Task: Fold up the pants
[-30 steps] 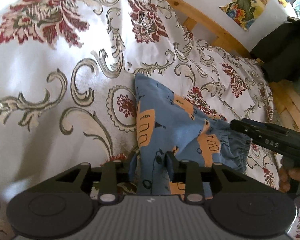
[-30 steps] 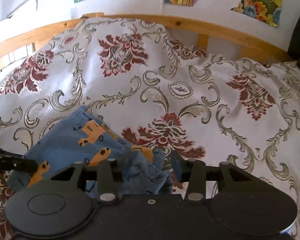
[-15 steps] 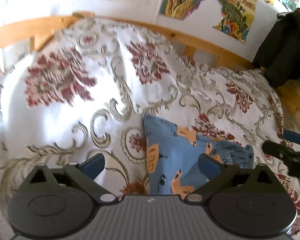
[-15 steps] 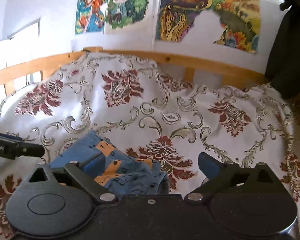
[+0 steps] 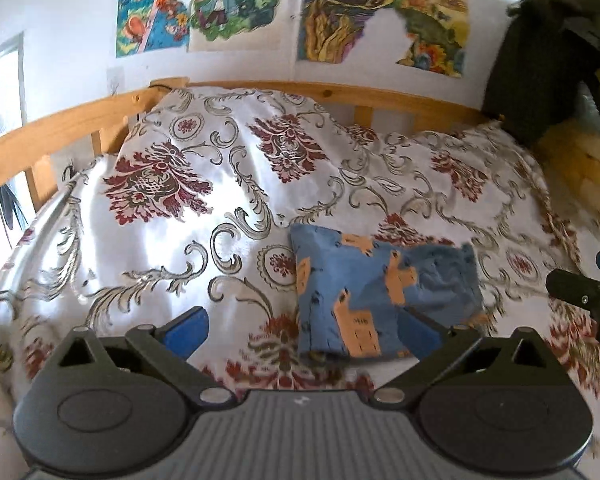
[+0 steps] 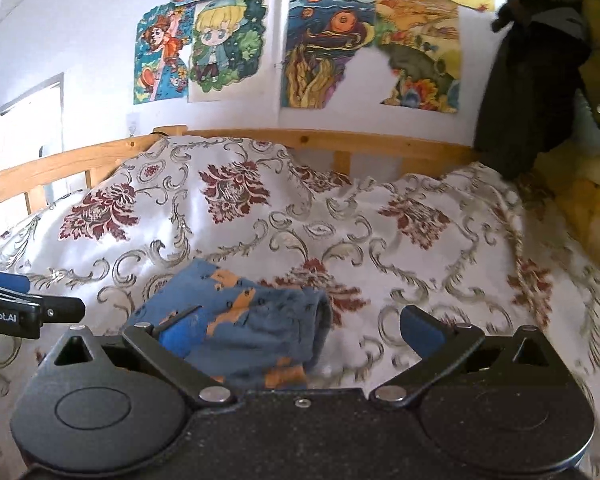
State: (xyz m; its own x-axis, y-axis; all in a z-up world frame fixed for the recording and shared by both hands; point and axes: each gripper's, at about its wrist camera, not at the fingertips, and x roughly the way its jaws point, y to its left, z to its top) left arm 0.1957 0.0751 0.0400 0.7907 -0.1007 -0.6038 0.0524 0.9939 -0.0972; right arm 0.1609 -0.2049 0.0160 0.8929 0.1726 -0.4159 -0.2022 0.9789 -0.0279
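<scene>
Let go of the pants [image 5: 384, 292] a second ago and drawn back and up, both now clear of the cloth. Left gripper [image 5: 300, 326] spread wide, holding nothing; right gripper [image 6: 300, 326] likewise wide and empty. Folded into a compact blue bundle with orange print, lying on the floral bedspread [image 5: 228, 184], near its front edge, before the wooden bed rail [image 6: 380, 144]

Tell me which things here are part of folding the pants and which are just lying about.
Part of the job:
- blue pants, folded, lying on the bedspread
- left gripper, open
- right gripper, open

Just lying about:
- drawings on the wall
- dark jacket hanging at the right
- wooden bed rail
</scene>
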